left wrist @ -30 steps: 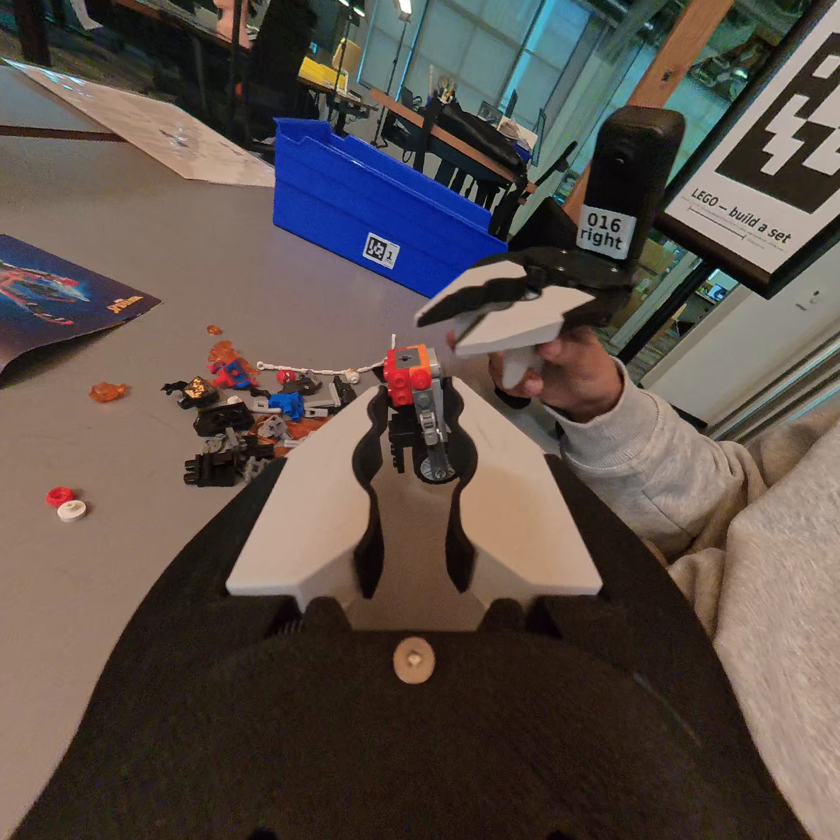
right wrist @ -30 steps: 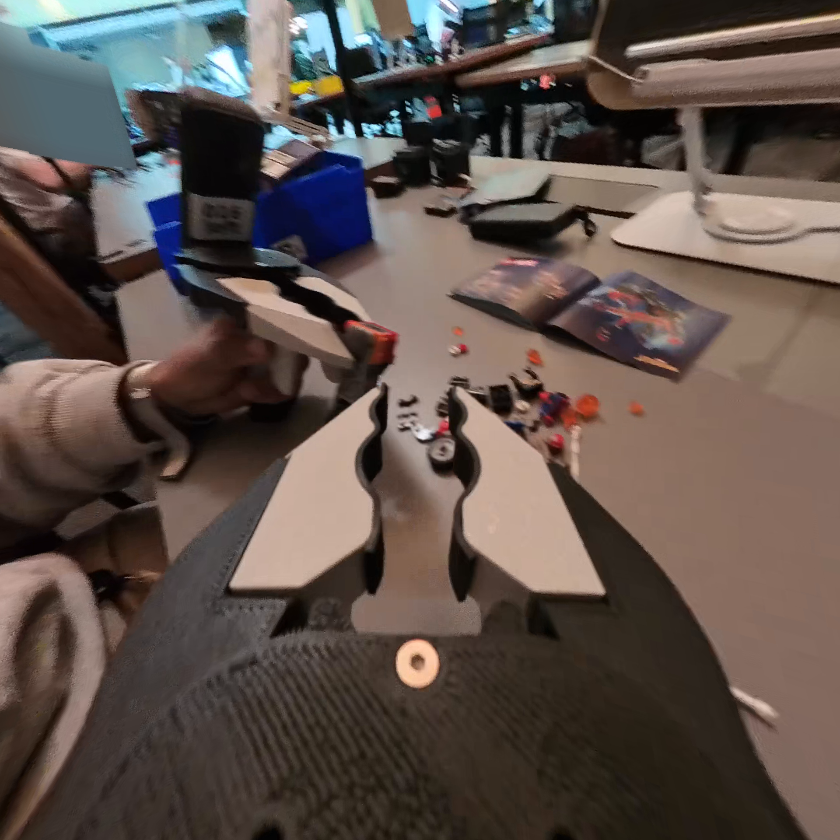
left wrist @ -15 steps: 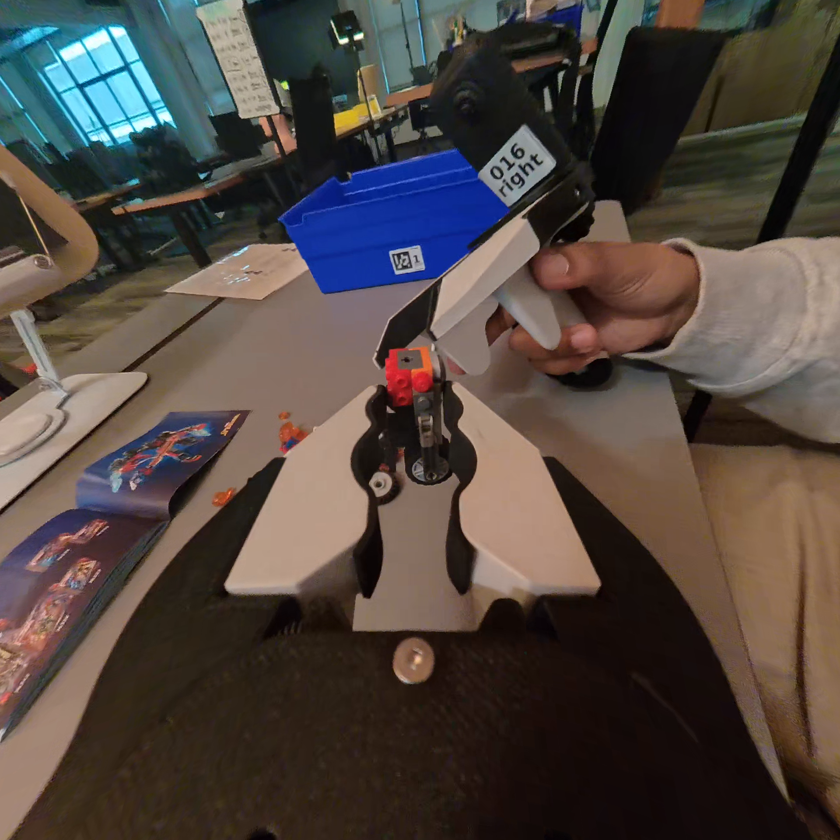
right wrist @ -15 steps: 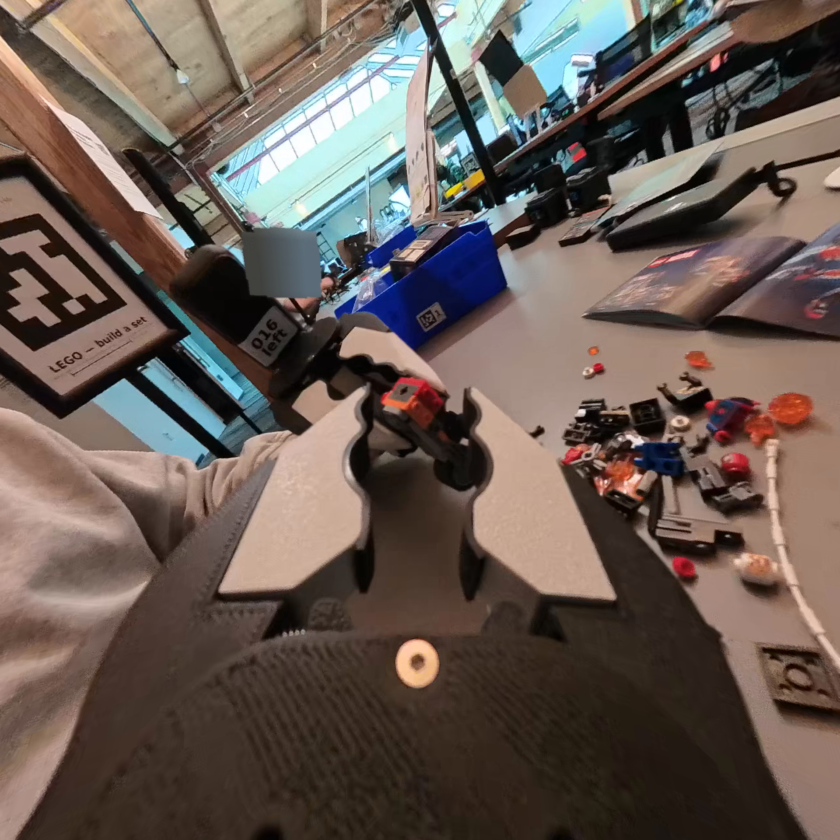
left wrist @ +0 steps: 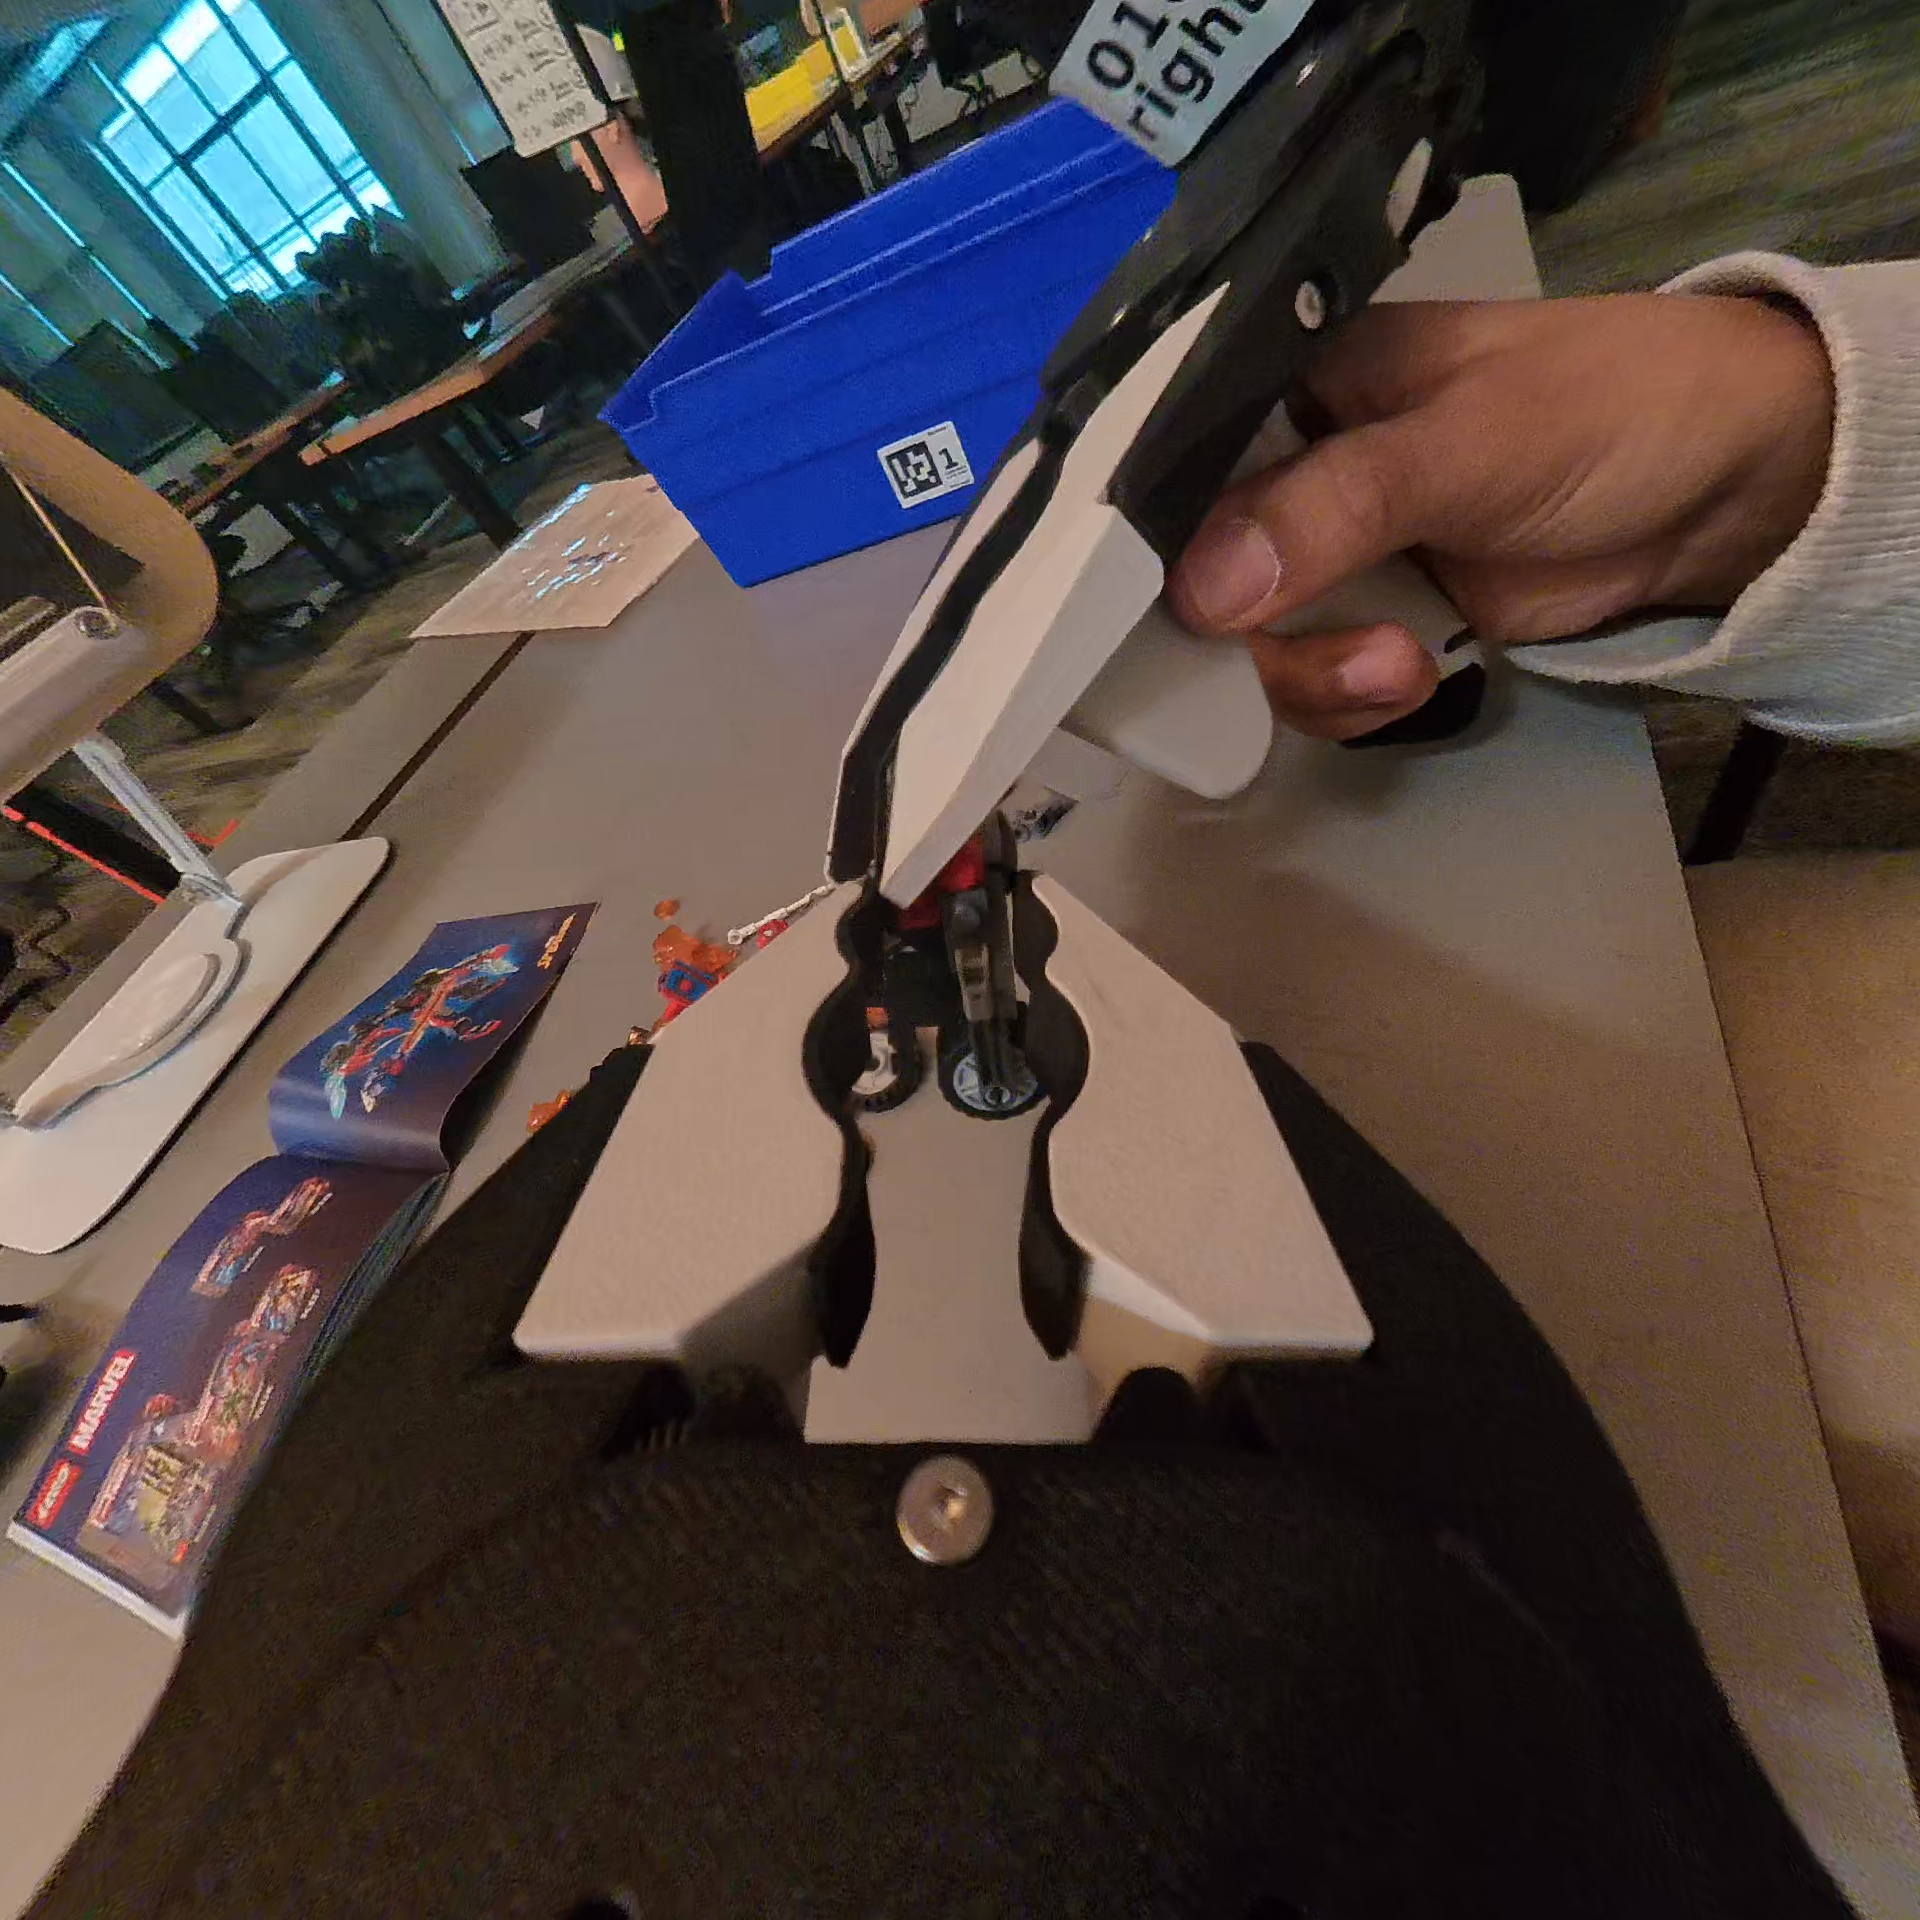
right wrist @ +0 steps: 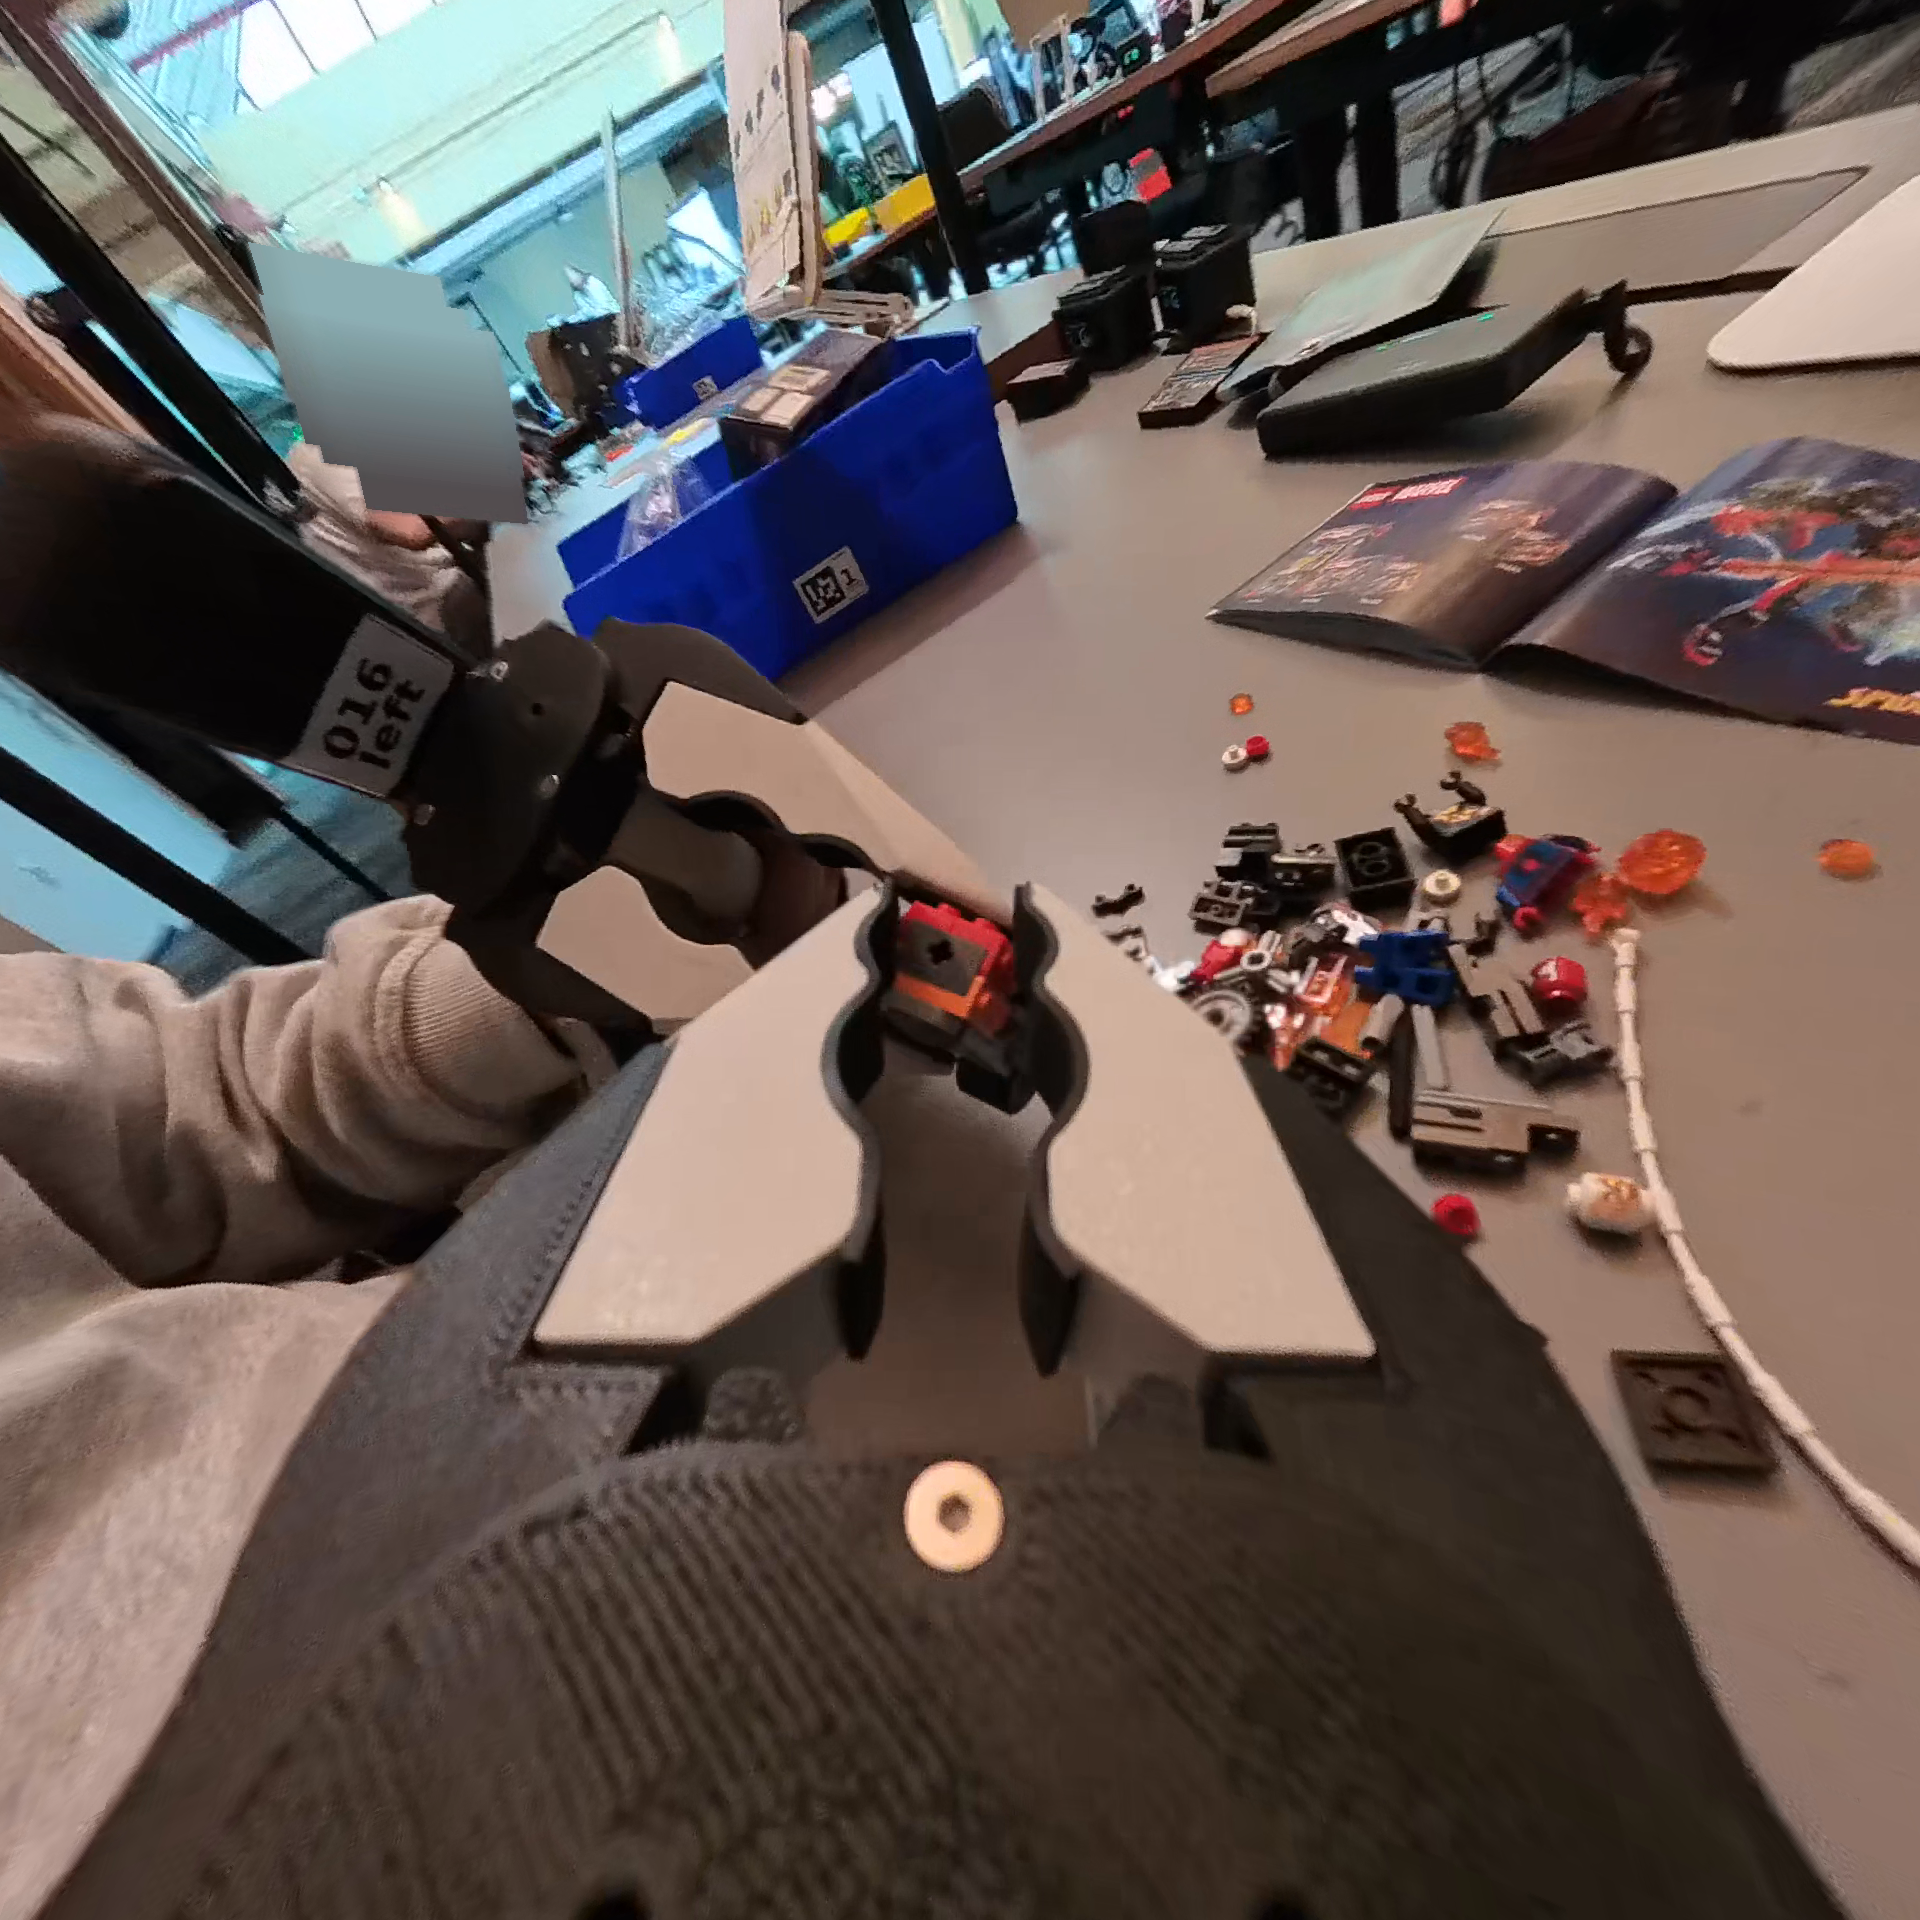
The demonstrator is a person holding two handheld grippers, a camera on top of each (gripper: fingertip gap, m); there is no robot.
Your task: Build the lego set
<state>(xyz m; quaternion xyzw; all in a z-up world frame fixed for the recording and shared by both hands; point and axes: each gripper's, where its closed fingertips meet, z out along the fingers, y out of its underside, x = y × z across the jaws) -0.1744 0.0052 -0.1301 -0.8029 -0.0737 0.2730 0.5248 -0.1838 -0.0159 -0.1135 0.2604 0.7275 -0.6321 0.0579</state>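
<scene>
My left gripper (left wrist: 940, 925) is shut on a small brick model (left wrist: 971, 997) with a red and orange top, a grey frame and two small wheels, and holds it above the grey table (left wrist: 665, 748). My right gripper (right wrist: 951, 930) meets it from the other side. Its fingertips (right wrist: 1039, 935) sit on both sides of the model's red and orange block (right wrist: 951, 971), closed against it. In the left wrist view the right gripper (left wrist: 868, 878) comes down from the upper right onto the model's top, held by a hand (left wrist: 1538, 468). The left gripper also shows in the right wrist view (right wrist: 940, 899).
A pile of loose brick pieces (right wrist: 1382, 966), orange clear bits (right wrist: 1662, 862) and a white chain (right wrist: 1683, 1236) lie to the right. A black plate (right wrist: 1694, 1413) lies near. An open booklet (right wrist: 1621, 582), a blue bin (right wrist: 831, 530) and a white stand base (left wrist: 177, 997) sit on the table. Both grippers' tips are close together, under 4 cm apart. The left tips stand about 12 cm off the black plate (right wrist: 1694, 1413).
The right gripper has come in over the model held by the left gripper, and its jaws have narrowed around the red and orange block. Both grippers have tilted lower toward the table.
</scene>
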